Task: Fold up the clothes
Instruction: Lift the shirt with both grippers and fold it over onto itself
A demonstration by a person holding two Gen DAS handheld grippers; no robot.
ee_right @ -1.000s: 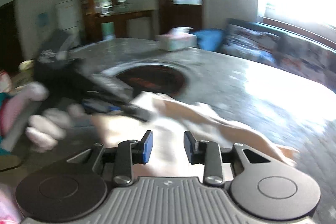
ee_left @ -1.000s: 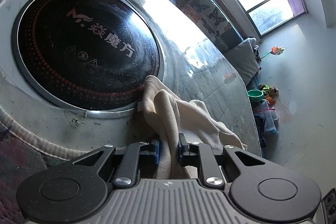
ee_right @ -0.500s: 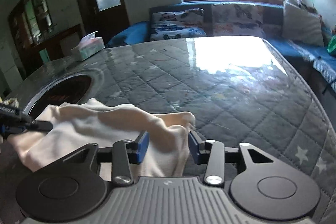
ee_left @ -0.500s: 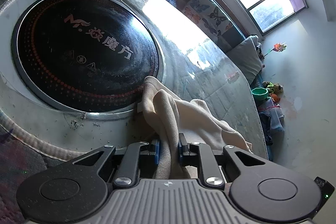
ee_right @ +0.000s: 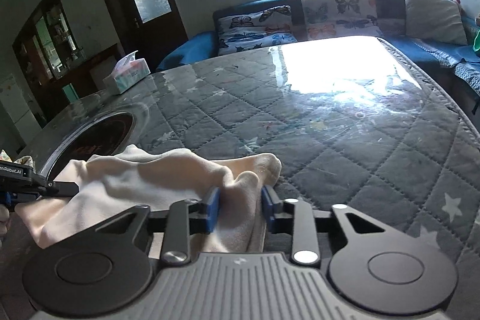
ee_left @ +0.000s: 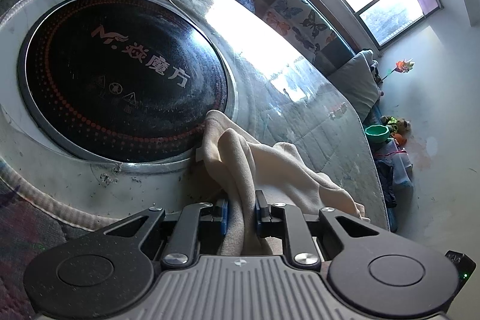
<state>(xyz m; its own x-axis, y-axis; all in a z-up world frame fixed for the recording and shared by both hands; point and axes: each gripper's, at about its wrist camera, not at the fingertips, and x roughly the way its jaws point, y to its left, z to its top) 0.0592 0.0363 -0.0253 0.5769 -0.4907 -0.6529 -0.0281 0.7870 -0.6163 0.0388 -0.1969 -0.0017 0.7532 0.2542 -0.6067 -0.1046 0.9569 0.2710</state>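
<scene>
A cream garment (ee_left: 264, 161) lies bunched on the quilted grey table next to the round black cooktop. My left gripper (ee_left: 241, 213) is shut on a fold of it, the cloth pinched between the blue pads. In the right wrist view the same cream garment (ee_right: 144, 179) stretches from the left gripper's finger (ee_right: 45, 188) at the far left to my right gripper (ee_right: 240, 206). The right jaws stand a little apart, with a fold of cloth between the blue pads; whether they pinch it I cannot tell.
A round black induction cooktop (ee_left: 120, 74) is set in the table (ee_right: 330, 122). A tissue box (ee_right: 127, 75) stands at the far edge. A sofa with butterfly cushions (ee_right: 330, 14) runs behind the table. Toys and a green bowl (ee_left: 376, 134) lie on the floor.
My right gripper swung from pointing at the left hand to facing the sofa, and came onto the garment's other end with its jaws around a fold. The left gripper kept its hold.
</scene>
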